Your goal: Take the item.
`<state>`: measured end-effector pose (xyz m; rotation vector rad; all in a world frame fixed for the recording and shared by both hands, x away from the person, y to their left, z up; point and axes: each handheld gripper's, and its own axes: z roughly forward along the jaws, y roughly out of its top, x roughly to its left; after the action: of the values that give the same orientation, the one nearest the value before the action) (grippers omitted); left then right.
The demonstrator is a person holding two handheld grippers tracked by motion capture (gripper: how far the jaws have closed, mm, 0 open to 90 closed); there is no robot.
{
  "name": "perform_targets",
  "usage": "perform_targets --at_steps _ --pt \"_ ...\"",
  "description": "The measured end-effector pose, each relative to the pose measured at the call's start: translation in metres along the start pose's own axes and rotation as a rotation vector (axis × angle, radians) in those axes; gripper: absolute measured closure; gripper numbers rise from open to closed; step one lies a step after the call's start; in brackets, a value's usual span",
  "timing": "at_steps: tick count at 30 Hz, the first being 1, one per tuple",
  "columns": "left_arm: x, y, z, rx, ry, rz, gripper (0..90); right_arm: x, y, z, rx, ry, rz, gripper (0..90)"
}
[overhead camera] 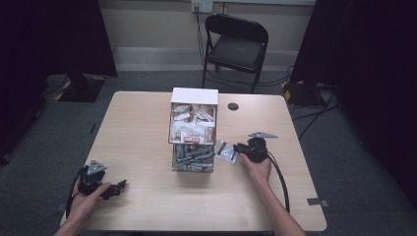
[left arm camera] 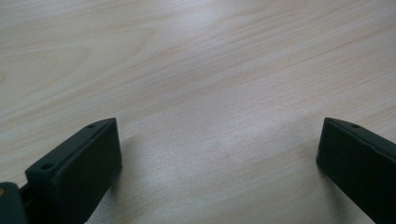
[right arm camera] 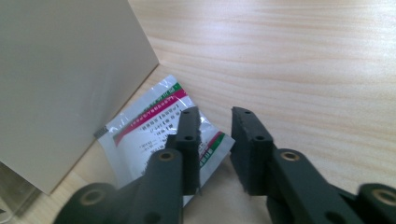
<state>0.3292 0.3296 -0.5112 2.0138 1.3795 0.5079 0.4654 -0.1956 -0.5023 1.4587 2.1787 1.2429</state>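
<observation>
A staged recording room or lab is suggested: a bare wooden table (overhead camera: 147, 196) is ringed by black curtains (overhead camera: 54, 34), cables (overhead camera: 314, 115) are run over grey carpet, and a folding chair (overhead camera: 236, 46) is set by a wall socket (overhead camera: 201, 6).

A light wooden table (overhead camera: 137, 123) carries everything. A see-through box (overhead camera: 193, 129) full of small packets stands in its middle. Just to the right of the box, a small shiny packet (overhead camera: 227, 152) lies flat on the wood. A little dark round spot (overhead camera: 233, 106) sits near the far edge.
</observation>
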Motion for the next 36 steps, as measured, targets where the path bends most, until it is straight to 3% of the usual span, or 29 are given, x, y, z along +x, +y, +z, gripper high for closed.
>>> perform_targets --at_steps 14,17,28,36 --pt "0.000 0.000 0.000 0.002 0.000 0.002 0.0 -0.001 0.008 -0.025 -0.031 -0.003 -0.013 57.3" --pt "0.000 0.000 0.000 0.001 0.000 0.002 0.0 0.001 0.009 -0.033 -0.056 -0.027 -0.029 57.1" --pt "0.000 0.000 0.000 -0.001 0.000 -0.001 0.0 0.006 0.011 -0.066 -0.113 0.035 -0.019 51.9" --pt "0.000 0.000 0.000 0.002 -0.001 0.004 0.0 0.004 0.009 -0.092 -0.137 0.022 -0.009 44.6"
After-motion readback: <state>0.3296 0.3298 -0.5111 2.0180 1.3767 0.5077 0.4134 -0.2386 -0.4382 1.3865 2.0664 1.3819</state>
